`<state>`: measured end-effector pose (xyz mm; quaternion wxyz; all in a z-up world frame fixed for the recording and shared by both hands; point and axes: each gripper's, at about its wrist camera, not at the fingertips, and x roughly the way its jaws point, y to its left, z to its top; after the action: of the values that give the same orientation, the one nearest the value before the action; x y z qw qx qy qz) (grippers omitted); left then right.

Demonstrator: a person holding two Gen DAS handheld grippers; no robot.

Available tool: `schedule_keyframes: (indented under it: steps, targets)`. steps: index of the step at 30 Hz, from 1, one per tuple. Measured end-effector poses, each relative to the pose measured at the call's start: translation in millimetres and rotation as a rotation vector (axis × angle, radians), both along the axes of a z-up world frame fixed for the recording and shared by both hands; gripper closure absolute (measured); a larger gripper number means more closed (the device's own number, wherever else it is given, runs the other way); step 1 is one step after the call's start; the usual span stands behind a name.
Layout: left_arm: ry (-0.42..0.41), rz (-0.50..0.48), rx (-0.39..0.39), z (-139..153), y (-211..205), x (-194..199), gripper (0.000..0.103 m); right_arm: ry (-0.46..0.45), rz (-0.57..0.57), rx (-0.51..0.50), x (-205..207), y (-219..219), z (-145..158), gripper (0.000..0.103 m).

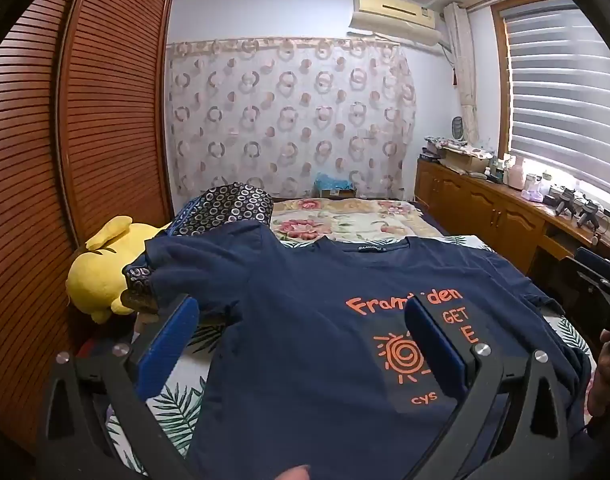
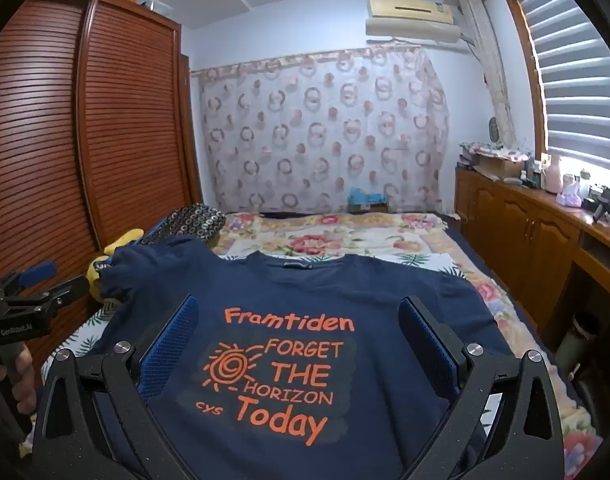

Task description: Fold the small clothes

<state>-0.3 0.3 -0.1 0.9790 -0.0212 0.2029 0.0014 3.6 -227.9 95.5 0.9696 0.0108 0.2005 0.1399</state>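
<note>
A navy T-shirt (image 1: 305, 320) (image 2: 297, 292) with orange lettering lies face up and spread out on the bed, collar away from me. Its left sleeve rests bunched against a patterned pillow. My left gripper (image 1: 301, 316) hovers over the shirt's left half, jaws wide apart, nothing between the blue pads. My right gripper (image 2: 297, 320) hangs over the printed chest, equally wide, its pads clear of the cloth. The left gripper (image 2: 37, 276) also shows at the left edge of the right wrist view, held by a hand (image 2: 21, 364).
A yellow plush toy (image 1: 101, 272) and a dark patterned pillow (image 1: 233, 208) lie at the bed's left by the slatted wardrobe (image 1: 65, 140). A floral blanket (image 2: 345, 236) covers the far bed. A wooden cabinet (image 2: 537, 232) with clutter runs along the right under the window.
</note>
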Motion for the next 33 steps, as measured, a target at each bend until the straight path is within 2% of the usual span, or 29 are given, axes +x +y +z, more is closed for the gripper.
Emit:
schedule_keyframes:
  steps: [33]
  targets:
    - [-0.012,-0.008,0.014,6.2,-3.1,-5.0,0.000,-0.012,0.001,-0.002,-1.0,-2.4,0.0,0.001]
